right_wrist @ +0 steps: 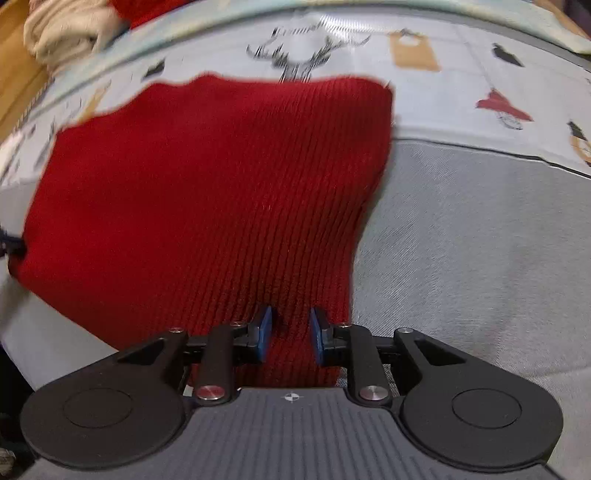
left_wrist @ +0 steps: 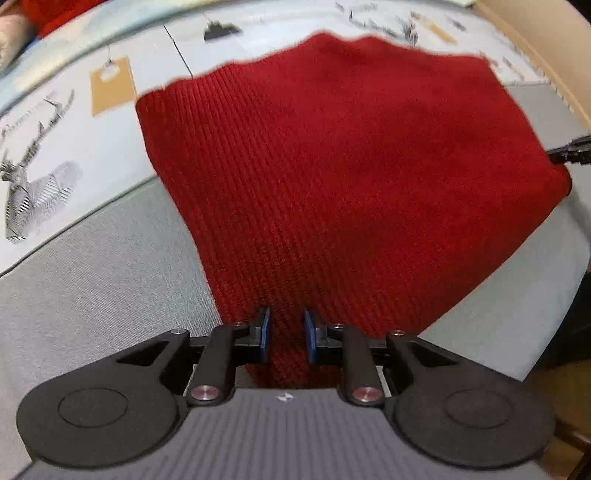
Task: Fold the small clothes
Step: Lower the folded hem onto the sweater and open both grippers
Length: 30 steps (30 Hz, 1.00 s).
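A red knitted garment (left_wrist: 343, 177) lies spread over a grey and printed bed cover (left_wrist: 92, 280); it also shows in the right wrist view (right_wrist: 207, 192). My left gripper (left_wrist: 286, 332) is shut on the garment's near left corner, with cloth pinched between the blue pads. My right gripper (right_wrist: 290, 334) is shut on the near right corner in the same way. The right gripper's tip shows at the far right of the left wrist view (left_wrist: 570, 149). Both near corners are lifted toward the cameras.
The printed cover with deer and tag drawings (right_wrist: 303, 55) runs along the far side. A cream bundle of cloth (right_wrist: 70, 29) and another red item (right_wrist: 147, 11) lie at the far left. A wooden edge (left_wrist: 535, 48) borders the right.
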Tool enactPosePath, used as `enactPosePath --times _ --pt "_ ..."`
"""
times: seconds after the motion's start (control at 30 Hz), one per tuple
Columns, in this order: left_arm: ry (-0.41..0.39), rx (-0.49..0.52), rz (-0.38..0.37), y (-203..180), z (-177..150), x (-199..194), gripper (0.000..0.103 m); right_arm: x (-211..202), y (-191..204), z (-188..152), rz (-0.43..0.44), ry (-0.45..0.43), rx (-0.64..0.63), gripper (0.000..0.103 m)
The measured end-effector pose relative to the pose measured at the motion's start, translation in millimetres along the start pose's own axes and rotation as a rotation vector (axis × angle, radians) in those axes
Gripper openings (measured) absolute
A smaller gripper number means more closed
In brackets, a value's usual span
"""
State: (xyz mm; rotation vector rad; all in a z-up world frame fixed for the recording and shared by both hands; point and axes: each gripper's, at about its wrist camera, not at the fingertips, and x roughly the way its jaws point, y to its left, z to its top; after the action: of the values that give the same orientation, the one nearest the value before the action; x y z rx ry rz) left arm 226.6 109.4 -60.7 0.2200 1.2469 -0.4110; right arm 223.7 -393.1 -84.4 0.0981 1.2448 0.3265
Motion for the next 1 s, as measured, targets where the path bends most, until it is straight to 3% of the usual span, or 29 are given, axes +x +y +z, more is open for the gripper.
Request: enactPosePath --times 0.1,0.17,0.33,0.43,0.57,0.67,0.73,0.8,1.0 --pt "-0.005 -0.032 -0.065 2.0 -6.6 -2.0 0.023 -9.7 4.3 -2.5 0.016 -0.016 -0.012 0.023" --pt "0.052 -0.031 -0.03 4.8 -14.0 12.1 0.021 1.8 7.5 -7.7 -0.042 0.053 -0.056 0.022" --pt "-0.007 -0.057 0.029 -6.4 -12.9 -5.8 0.022 -3.3 20.3 -6.1 -0.09 0.032 -0.091 0.022" --pt "-0.11 -0.114 0.083 -12.0 -17.5 -42.2 0.027 -17.8 30.0 -9.1 -0.101 -0.042 -0.109 0.025" --pt "-0.277 -0.287 0.069 -13.2 -23.2 -95.7 0.047 -41.4 42.1 -2.0 -0.142 -0.193 -0.093 0.035" --pt "-0.343 -0.31 0.083 -13.7 -38.0 -112.8 0.047 -56.3 50.3 2.7 -0.153 -0.287 -0.062 0.036" --pt "-0.355 -0.298 0.136 -12.7 -40.6 -109.8 0.047 -64.7 65.3 2.1 -0.172 -0.336 -0.077 0.036" --pt "-0.296 -0.333 0.176 -5.1 -42.2 -105.4 0.047 -67.1 83.4 0.6 -0.192 -0.373 -0.123 0.037" --pt "-0.297 -0.432 0.159 18.1 -42.8 -113.0 0.047 -65.7 148.8 -6.0 -0.21 -0.438 -0.273 0.037"
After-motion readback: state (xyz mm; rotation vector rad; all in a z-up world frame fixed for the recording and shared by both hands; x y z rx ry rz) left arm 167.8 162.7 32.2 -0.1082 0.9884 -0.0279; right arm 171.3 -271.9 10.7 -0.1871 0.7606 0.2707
